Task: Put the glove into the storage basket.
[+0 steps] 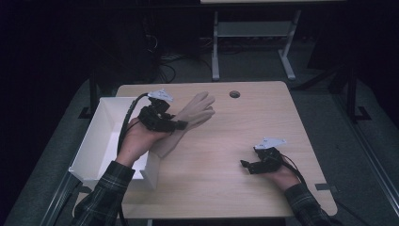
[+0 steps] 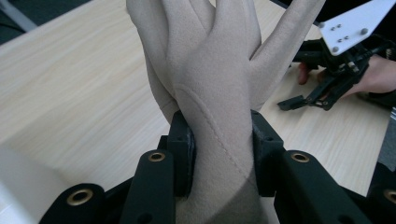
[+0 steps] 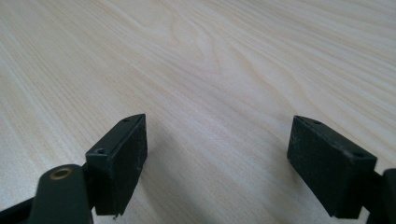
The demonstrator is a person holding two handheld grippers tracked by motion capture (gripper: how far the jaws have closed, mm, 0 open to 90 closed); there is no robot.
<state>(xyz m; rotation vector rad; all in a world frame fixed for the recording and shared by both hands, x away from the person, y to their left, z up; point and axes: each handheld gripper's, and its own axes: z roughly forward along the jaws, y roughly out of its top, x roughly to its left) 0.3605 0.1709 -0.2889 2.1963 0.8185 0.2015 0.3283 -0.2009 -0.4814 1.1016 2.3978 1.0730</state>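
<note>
My left gripper (image 2: 219,140) is clamped on the wrist of a beige glove (image 2: 210,70), pads pressing it from both sides. Just beside and beneath that hand sits the white bin (image 1: 101,141), its near wall close under my forearm. The glove runs lengthwise straight ahead of the jaws, cuff toward me, fingers fanned out past them above the wooden table (image 1: 226,155). Farther off, my right gripper (image 1: 249,165) rests on the table with jaws spread wide and nothing between them, well apart from the glove. Bare tabletop lies between the two, out to the far edge.
</note>
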